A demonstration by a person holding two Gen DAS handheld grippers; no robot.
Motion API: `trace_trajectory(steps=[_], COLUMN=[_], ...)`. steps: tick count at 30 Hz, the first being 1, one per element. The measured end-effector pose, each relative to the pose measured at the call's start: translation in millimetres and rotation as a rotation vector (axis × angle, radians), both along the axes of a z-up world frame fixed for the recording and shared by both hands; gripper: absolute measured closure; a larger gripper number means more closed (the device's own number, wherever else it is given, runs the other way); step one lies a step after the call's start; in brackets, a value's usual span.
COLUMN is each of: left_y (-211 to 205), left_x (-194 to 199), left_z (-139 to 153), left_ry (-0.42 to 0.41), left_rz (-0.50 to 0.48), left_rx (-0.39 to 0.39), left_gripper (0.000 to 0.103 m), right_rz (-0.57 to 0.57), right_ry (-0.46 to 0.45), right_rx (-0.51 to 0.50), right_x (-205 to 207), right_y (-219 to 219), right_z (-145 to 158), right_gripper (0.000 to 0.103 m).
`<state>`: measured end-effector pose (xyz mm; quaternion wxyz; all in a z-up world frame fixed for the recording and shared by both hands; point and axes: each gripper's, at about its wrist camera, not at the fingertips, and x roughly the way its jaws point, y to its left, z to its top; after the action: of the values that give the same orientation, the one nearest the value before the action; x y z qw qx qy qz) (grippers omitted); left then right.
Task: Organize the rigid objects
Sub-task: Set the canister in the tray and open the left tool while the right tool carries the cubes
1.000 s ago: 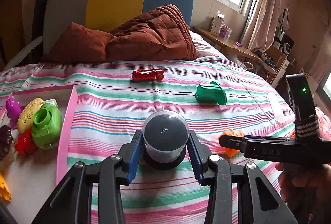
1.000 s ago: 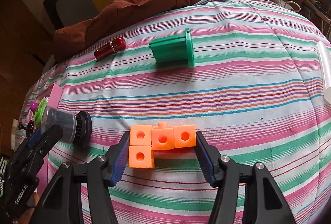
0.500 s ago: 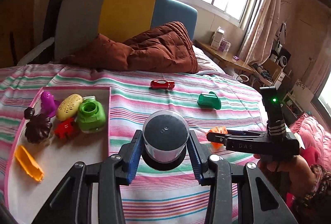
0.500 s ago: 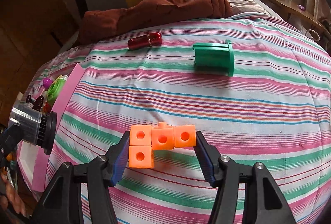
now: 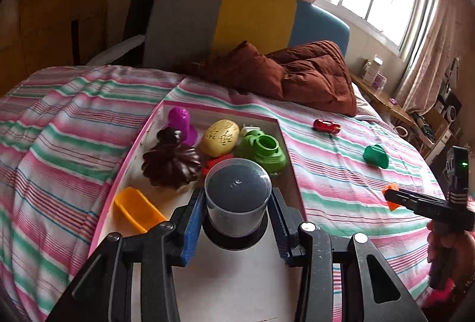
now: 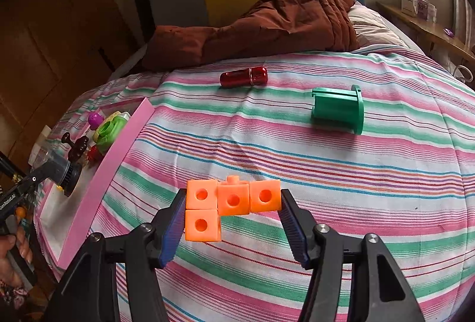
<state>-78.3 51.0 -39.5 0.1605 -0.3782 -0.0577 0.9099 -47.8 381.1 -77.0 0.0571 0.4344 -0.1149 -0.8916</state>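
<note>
My left gripper (image 5: pixel 237 212) is shut on a clear cup with a black base (image 5: pixel 237 197) and holds it over the near part of the pink-rimmed tray (image 5: pixel 289 152). The tray holds a purple toy (image 5: pixel 181 121), a yellow oval (image 5: pixel 219 136), a green toy (image 5: pixel 262 149), a dark brown fluted piece (image 5: pixel 169 161) and an orange scoop (image 5: pixel 135 210). My right gripper (image 6: pixel 233 209) is shut on a cluster of orange cubes (image 6: pixel 231 204) above the striped bed. A red capsule (image 6: pixel 243 77) and a green flanged cylinder (image 6: pixel 338 109) lie on the bed beyond it.
A brown quilt (image 6: pixel 267 25) is piled at the head of the bed against a grey, yellow and blue headboard (image 5: pixel 252 16). A wooden side shelf (image 5: pixel 383 97) with small boxes stands at the right under the window. The tray's pink rim also shows in the right wrist view (image 6: pixel 118 155).
My left gripper has carried the cup leftward from over the bedspread to over the tray. My right gripper has lifted the orange cubes and drawn back a little; the cubes stay gripped.
</note>
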Motion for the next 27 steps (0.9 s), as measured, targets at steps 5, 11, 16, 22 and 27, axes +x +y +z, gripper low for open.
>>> trace_trajectory(steps=[5,11,16,22,27], left_y=[-10,-17,-16,-6,3], left_x=[-9,0,27,49,56], left_z=[-10,-6,-1,-3,-11], left_ry=[-0.010,0.040,0.101,0.102,0.095], left_rz=[0.033,0.073,0.083,0.033,0.000], left_rx=[-0.019,0.004,0.031,0.027,-0.002], left_gripper=[0.060,0.031,0.014,0.002,0.002], right_rz=[0.008,0.014,0.032,0.098,0.159], right_ry=[-0.005,-0.004,0.010,0.037,0.058], right_rx=[0.010,0.009,0.016,0.037,0.063], right_x=[0,0,1,4,7], right_y=[-2,-3,-7,-23,-41], right_z=[-2,-3,-2,1,5], right_gripper=[0.042,0.042,0.042,0.042,0.043])
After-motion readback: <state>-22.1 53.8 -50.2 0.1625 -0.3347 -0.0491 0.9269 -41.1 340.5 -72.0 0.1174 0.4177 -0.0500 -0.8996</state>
